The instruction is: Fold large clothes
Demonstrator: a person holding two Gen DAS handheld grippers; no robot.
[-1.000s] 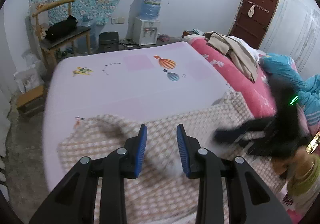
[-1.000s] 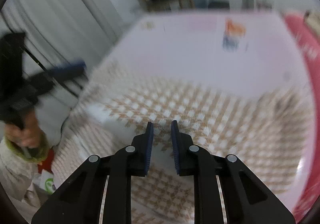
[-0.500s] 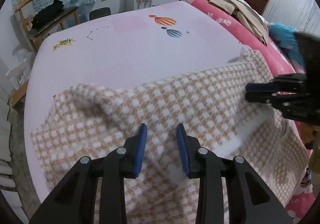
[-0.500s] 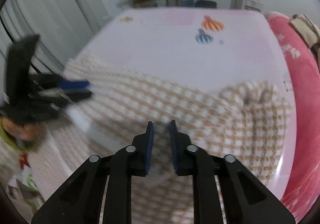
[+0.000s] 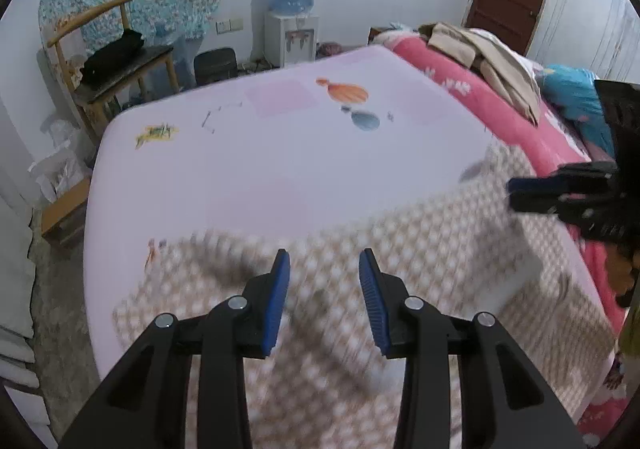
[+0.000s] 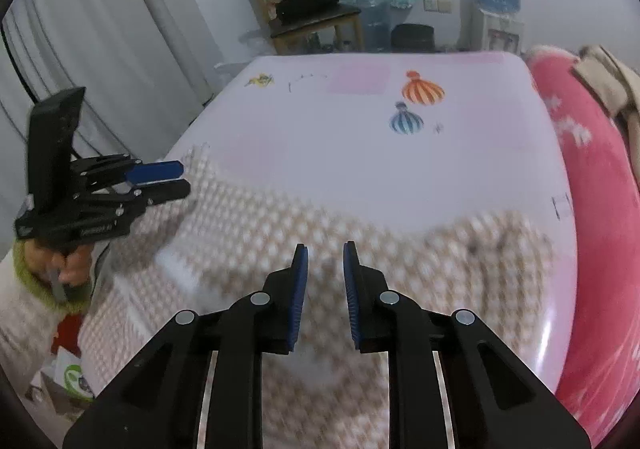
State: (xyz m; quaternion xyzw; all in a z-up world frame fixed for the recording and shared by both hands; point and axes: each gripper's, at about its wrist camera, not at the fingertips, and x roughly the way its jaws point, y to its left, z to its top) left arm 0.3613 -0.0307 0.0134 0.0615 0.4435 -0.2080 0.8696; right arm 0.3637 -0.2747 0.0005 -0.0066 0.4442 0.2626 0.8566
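The large tan-and-white checked knit garment (image 5: 420, 257) lay spread across the near end of the bed's pale lilac sheet (image 5: 304, 169), its far edge running in an uneven line well short of the orange balloon print (image 5: 344, 91) on that sheet. One corner bunched up on the side toward the pink flowered quilt (image 5: 500, 121), and the near portion hung over the bed's edge toward the person. A pale lining showed where a fold had been turned. The spread looked like a staging step: laid flat so that the next crease could be taken cleanly.

The left tool (image 5: 324, 289) hovered over the cloth with its blue pads apart and nothing between them; its jaws had just been opening, so it was released. In the right wrist view it (image 6: 156, 179) sat at the garment's corner farthest from the quilt, though whether it touched the fabric could not be told. The right tool (image 6: 325, 281) also stood above the checks with a narrow gap between its pads and no cloth in it; its jaws had just been opening too. In the left view it (image 5: 532, 193) reached in from the quilt side near the bunched corner.

Both tools being free over opposite sides suggested, as a judgement, that the person was between grips, choosing the next pair of corners. Beyond the balloon print stood a wooden chair (image 5: 116, 61) and a white water dispenser (image 5: 294, 33) against the wall.
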